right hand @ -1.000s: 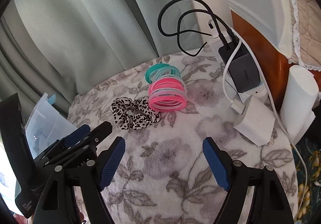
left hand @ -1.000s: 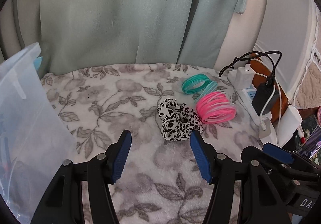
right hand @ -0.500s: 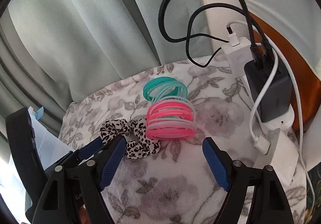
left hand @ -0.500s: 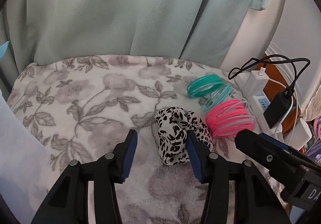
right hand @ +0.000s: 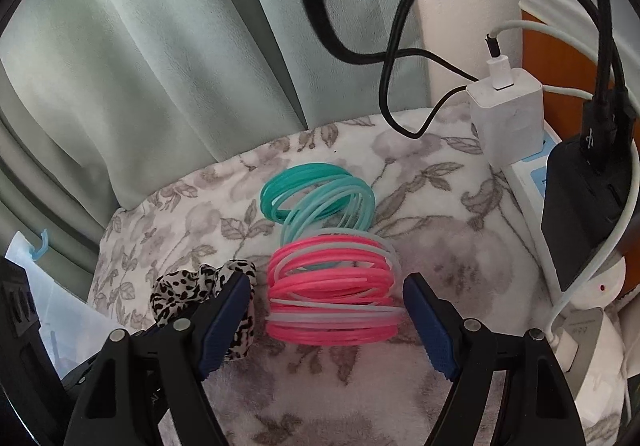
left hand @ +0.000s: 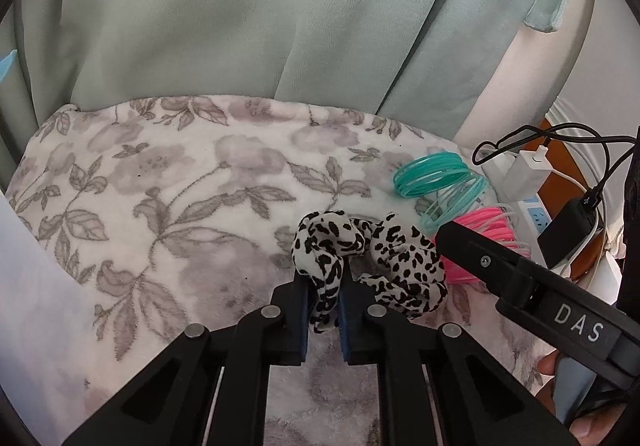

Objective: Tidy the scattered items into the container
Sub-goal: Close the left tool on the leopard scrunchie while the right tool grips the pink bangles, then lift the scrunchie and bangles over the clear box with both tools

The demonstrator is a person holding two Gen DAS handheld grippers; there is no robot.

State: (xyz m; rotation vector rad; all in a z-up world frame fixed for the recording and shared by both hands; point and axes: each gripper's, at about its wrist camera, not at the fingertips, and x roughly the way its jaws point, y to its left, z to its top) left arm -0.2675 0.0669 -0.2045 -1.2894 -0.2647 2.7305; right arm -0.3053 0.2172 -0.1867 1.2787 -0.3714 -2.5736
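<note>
**Both grippers at the hair ties: one has its catch, the other is closing in**

The floral blanket (left hand: 168,206) carries everything that is left to tidy, and the clear plastic container (right hand: 44,310) stands at its left edge, partly cut off in both views. The power strip (right hand: 532,182) with its chargers and cables sits just beside the coils on the right. Any lift on that side is best taken straight up and then across towards the container, so that no loop snags a cable.

The pink coil stack (right hand: 334,294) lies between the fingers of the right gripper (right hand: 328,322), with the teal coil stack (right hand: 316,198) touching it on the far side. The step will likely go best if the right jaws close evenly on the middle of the pink stack. The loops are loose and springy, so a pinch on only the top few could let the rest slide away or drag the teal ones along.

The right jaws have just been narrowing and stand medium-wide around the pink stack; whether the pads yet touch it cannot be told.

The left gripper (left hand: 323,306) is closed tight on a fold of the leopard-print scrunchie (left hand: 372,262), whose remaining loop rests on the blanket. A thin fabric pinch can slip, so a slow, steady lift seems wise.
</note>
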